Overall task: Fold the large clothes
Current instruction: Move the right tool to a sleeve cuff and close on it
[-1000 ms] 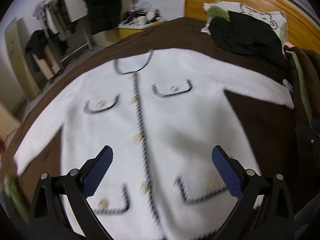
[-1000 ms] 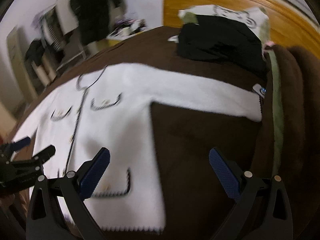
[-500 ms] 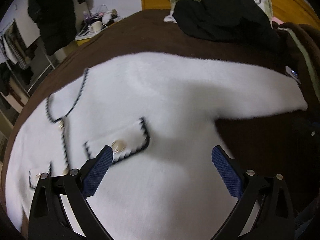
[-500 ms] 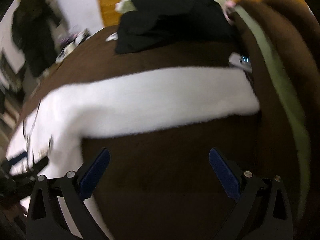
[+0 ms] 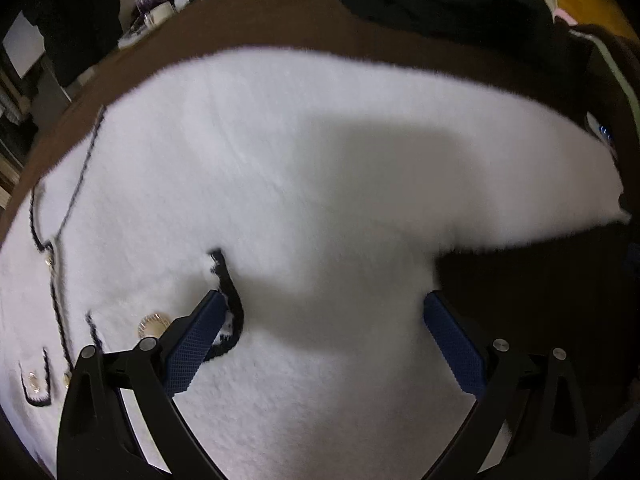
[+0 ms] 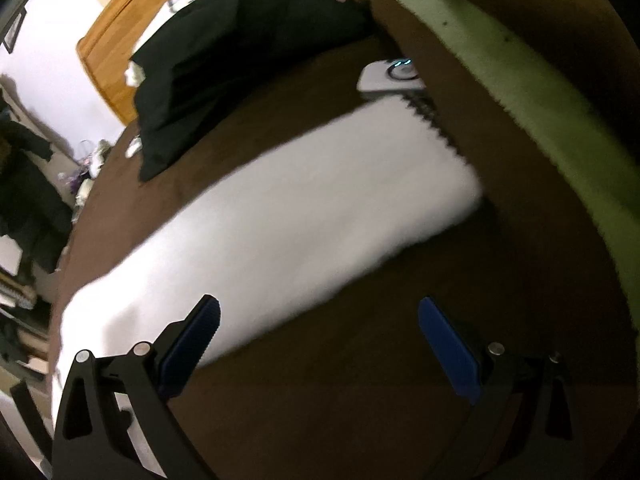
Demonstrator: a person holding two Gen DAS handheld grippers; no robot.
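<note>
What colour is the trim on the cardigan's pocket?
Black, on a white cardigan; the pocket trim shows best in the left wrist view.

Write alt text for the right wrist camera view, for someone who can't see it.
An open two-finger tool hovers over a brown bedspread, pointing toward the outstretched white sleeve of a cardigan. Past the sleeve lie a black garment, a small white device and a wooden headboard.

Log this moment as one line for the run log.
stage: approach | left gripper: open, over white cardigan shoulder | right gripper: open, near its sleeve | garment: flat, unfolded on brown bedspread
</note>
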